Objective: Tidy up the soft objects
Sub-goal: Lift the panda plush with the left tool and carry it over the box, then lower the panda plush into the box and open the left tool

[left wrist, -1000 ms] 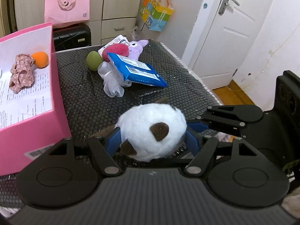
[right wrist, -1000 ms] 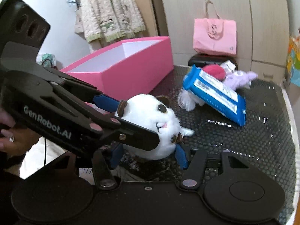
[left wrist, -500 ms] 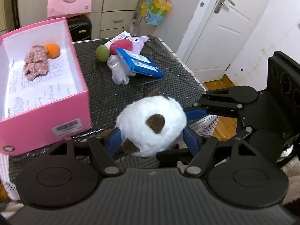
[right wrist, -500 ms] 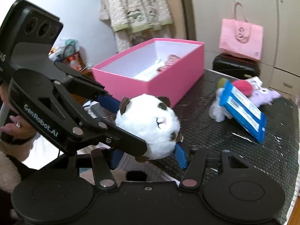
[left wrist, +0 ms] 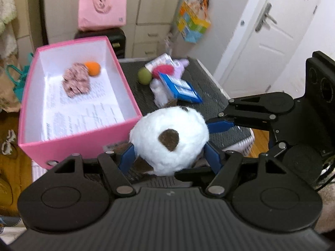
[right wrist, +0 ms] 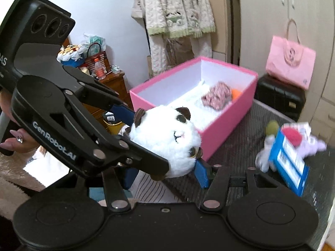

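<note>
A round white plush panda [left wrist: 169, 140] hangs in the air, held from two sides. My left gripper [left wrist: 170, 156] is shut on it and my right gripper [right wrist: 165, 167] is shut on it too; the panda [right wrist: 167, 142] faces the right wrist view. It sits just off the near corner of the open pink box [left wrist: 69, 146], which holds a floral cloth [left wrist: 76, 80] and an orange ball [left wrist: 93, 68]. The box also shows in the right wrist view [right wrist: 228, 123].
On the dark mesh table [left wrist: 209, 96] lie a green ball [left wrist: 144, 77], a red plush [left wrist: 165, 70], a purple plush [left wrist: 181, 64], a white cloth and a blue wipes pack [left wrist: 180, 87]. A black suitcase with a pink bag [right wrist: 291, 62] stands behind. A white door [left wrist: 266, 41] is at the right.
Both grippers have lifted the panda off the table and carried it up and toward the pink box. The box interior now shows from above.
</note>
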`<state>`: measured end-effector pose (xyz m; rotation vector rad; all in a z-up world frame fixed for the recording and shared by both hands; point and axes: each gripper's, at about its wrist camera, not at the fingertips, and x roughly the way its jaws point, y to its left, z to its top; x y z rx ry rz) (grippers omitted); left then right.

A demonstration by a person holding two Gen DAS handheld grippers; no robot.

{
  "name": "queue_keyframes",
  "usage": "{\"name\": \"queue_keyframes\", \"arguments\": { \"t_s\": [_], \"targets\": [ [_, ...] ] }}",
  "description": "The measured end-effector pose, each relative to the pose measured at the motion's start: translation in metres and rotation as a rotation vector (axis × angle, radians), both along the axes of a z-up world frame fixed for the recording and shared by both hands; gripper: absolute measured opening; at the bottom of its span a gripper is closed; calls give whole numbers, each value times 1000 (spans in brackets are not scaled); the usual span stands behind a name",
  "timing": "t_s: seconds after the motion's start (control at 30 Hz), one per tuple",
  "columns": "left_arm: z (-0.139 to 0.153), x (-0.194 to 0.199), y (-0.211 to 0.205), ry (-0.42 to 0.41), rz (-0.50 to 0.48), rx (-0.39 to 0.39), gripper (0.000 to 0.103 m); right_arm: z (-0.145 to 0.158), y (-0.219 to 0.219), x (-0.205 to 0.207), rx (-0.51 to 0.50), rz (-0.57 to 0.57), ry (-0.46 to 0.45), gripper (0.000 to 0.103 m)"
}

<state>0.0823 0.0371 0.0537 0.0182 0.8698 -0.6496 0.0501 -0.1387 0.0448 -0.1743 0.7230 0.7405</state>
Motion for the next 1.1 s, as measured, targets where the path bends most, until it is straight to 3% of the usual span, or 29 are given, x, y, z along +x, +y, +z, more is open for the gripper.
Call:
{"name": "queue_keyframes", "arguments": {
  "t_s": [0.37, 0.57, 0.9, 1.1],
  "targets": [
    [28, 35, 50, -137, 140, -81, 69, 29, 40, 54, 88, 11, -85, 62],
    [24, 73, 67, -143, 195, -62, 69, 18, 47, 103, 189, 21, -9, 62],
    [-26, 133, 77, 16, 177, -8, 68, -39, 60, 150, 190, 23, 112, 62],
    [-48, 143, 75, 53, 150, 44, 67, -55, 73, 158, 75, 38, 123, 62]
  ]
}}
